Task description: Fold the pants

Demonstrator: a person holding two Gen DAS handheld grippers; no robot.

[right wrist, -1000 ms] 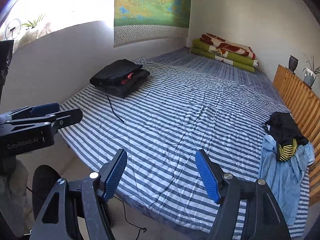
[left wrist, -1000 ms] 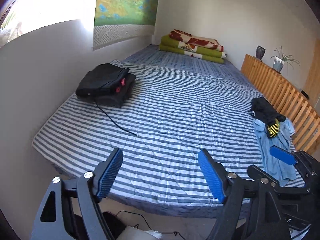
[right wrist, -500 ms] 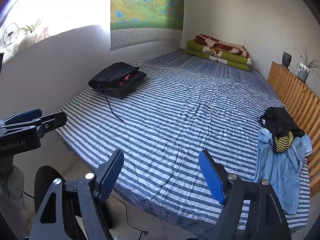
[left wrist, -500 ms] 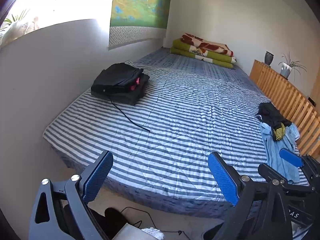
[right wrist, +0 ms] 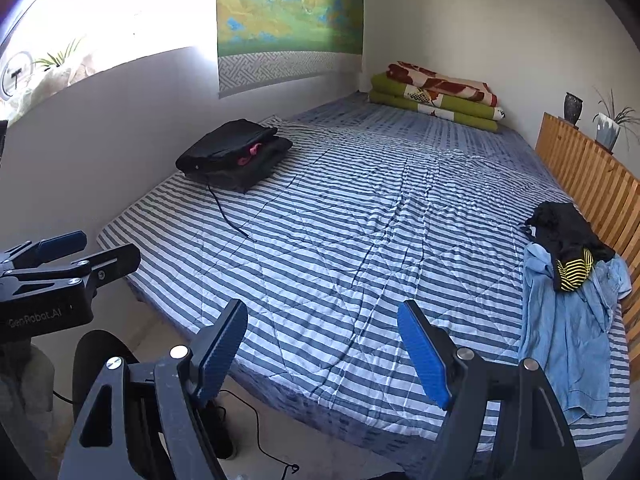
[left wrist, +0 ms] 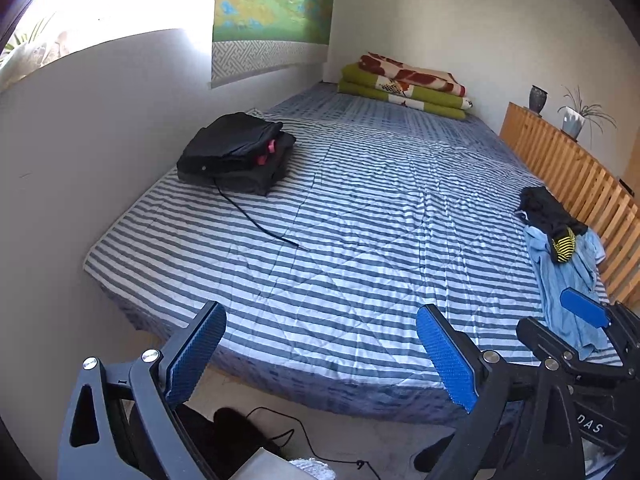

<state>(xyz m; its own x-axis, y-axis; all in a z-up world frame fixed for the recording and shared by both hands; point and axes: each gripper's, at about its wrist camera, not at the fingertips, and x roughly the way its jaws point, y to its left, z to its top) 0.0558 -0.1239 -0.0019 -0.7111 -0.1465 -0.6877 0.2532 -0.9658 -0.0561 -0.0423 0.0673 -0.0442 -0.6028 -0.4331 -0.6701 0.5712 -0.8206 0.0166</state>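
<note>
While both tongs (left wrist: 320, 356) (right wrist: 322, 354) gape empty, crumpled blue pants (right wrist: 568, 340) lie on striped quilt (right wrist: 340, 220) — unfolded

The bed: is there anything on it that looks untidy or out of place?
Yes. On the striped bed, a crumpled heap of clothes lies unfolded at the right edge beside the wooden rail, partly hanging over the side. A black cord trails loose from the neat dark stack near the wall.
</note>
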